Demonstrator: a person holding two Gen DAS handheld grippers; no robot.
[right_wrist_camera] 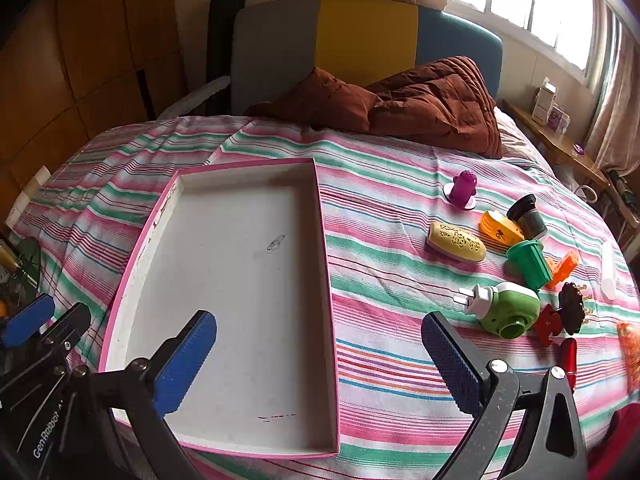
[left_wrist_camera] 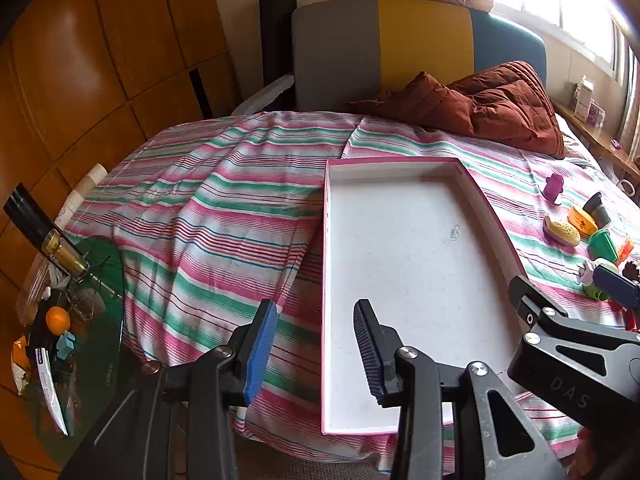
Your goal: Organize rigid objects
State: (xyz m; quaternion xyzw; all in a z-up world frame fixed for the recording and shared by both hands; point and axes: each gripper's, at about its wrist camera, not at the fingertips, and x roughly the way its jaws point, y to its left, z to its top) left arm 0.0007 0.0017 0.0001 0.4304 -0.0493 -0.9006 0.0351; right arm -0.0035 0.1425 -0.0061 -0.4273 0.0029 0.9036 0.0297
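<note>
1. Left gripper [left_wrist_camera: 316,354]: blue-padded fingers parted a moderate way, nothing between them; they hang over the striped bedspread [left_wrist_camera: 208,208] and the near left rim of the tray.
2. Right gripper [right_wrist_camera: 320,364]: fingers spread as wide as they go, empty; the left pad sits over the tray floor, the right pad over bare bedspread.
3. Tray [right_wrist_camera: 324,288]: shallow white box with pink rim, empty, lying flat on the bed; its right wall runs up between the right gripper's two fingers.
4. Green plug-in device [right_wrist_camera: 506,306]: white prongs, on its side, just beyond the right gripper's right fingertip; nearest of the loose items.
5. Yellow oblong piece [right_wrist_camera: 456,242]: patterned top, ahead of the right finger, apart from the tray wall.
6. Purple figure [right_wrist_camera: 462,188]: upright on a pale base, farthest ahead.
7. Orange punch [right_wrist_camera: 500,230], dark cylinder [right_wrist_camera: 526,212], green ridged cup [right_wrist_camera: 528,262]: clustered close together, ahead and to the right of the right finger.
8. Dark gear-shaped item with red piece [right_wrist_camera: 560,316]: right of the green plug-in device.
9. Brown quilt [right_wrist_camera: 420,104]: bunched at the head of the bed, well beyond all fingers.
</note>
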